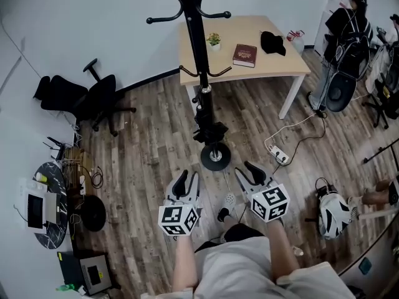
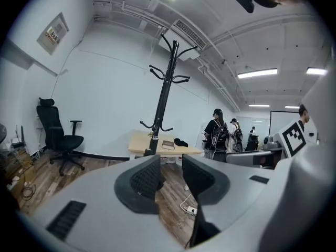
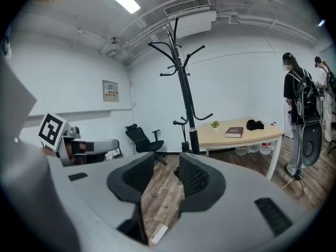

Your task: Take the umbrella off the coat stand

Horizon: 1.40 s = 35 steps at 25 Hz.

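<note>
The black coat stand (image 1: 198, 36) rises from a round base (image 1: 215, 156) on the wood floor, just in front of the table. A black folded umbrella (image 1: 208, 124) with a silver band hangs down along the lower pole, below the low hooks. It also shows in the left gripper view as the thicker part of the pole (image 2: 151, 147), and likewise in the right gripper view (image 3: 193, 140). My left gripper (image 1: 187, 179) (image 2: 170, 176) and right gripper (image 1: 247, 170) (image 3: 167, 173) are held low, short of the base, both open with nothing between the jaws.
A light wooden table (image 1: 293, 67) behind the stand carries a book (image 1: 244, 55), a small plant (image 1: 214, 40) and a black cap (image 1: 272, 42). An office chair (image 1: 93, 98) stands at left. A power strip (image 1: 278, 155) and cables lie right of the base. People (image 3: 300, 114) stand at right.
</note>
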### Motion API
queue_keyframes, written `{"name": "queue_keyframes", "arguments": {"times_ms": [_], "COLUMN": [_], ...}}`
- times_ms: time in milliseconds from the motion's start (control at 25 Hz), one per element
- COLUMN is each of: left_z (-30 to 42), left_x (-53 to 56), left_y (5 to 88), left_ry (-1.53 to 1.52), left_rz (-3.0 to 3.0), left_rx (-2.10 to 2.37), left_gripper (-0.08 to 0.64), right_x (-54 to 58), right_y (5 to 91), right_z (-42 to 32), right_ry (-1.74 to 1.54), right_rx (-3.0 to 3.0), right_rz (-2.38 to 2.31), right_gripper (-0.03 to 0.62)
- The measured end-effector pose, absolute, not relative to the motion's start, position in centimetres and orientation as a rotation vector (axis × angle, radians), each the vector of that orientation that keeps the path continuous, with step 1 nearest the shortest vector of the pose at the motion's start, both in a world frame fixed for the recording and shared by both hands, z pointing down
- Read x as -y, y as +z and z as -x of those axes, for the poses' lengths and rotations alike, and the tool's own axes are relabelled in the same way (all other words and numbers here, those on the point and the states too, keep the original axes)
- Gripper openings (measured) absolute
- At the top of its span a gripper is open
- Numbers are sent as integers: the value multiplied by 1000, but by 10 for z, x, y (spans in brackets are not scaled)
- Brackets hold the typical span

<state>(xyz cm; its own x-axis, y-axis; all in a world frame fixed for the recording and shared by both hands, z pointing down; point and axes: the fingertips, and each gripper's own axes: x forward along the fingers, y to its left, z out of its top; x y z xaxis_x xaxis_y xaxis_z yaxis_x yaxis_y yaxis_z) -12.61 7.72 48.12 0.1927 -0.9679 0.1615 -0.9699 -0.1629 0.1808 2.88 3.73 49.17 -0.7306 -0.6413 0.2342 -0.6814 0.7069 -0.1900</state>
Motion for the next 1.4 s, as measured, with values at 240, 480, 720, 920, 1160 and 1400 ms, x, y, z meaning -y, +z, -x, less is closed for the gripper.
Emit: {"name": "queue_keyframes", "arguments": {"times_ms": [240, 480, 720, 920, 1160, 1400], "left_z": [144, 154, 168, 176, 188, 194], "left_x": [-17, 30, 73, 111, 147, 158], "left_y": [464, 461, 460, 458, 466, 474], "left_ry": [30, 39, 31, 26, 50, 61], "left_rz": [-2286, -2311, -2328, -2336, -2325, -2285], "left_rx": [1833, 1805, 1797, 1805, 1821, 1843], "left_gripper": [135, 135, 134, 135, 135, 135], "right_x": [18, 64, 105, 145, 178, 189], "right_y": [485, 483, 479, 477, 481, 488], "right_z": [-5, 5, 22, 28, 45, 54], "right_ry": [422, 425, 388, 391, 379, 394], "right_rx": [2778, 2768, 2774, 2788, 2811, 2822], "right_rz": [-1118, -1140, -1131, -1130, -1070, -1022], "right_gripper": [158, 158, 159, 160, 160, 159]}}
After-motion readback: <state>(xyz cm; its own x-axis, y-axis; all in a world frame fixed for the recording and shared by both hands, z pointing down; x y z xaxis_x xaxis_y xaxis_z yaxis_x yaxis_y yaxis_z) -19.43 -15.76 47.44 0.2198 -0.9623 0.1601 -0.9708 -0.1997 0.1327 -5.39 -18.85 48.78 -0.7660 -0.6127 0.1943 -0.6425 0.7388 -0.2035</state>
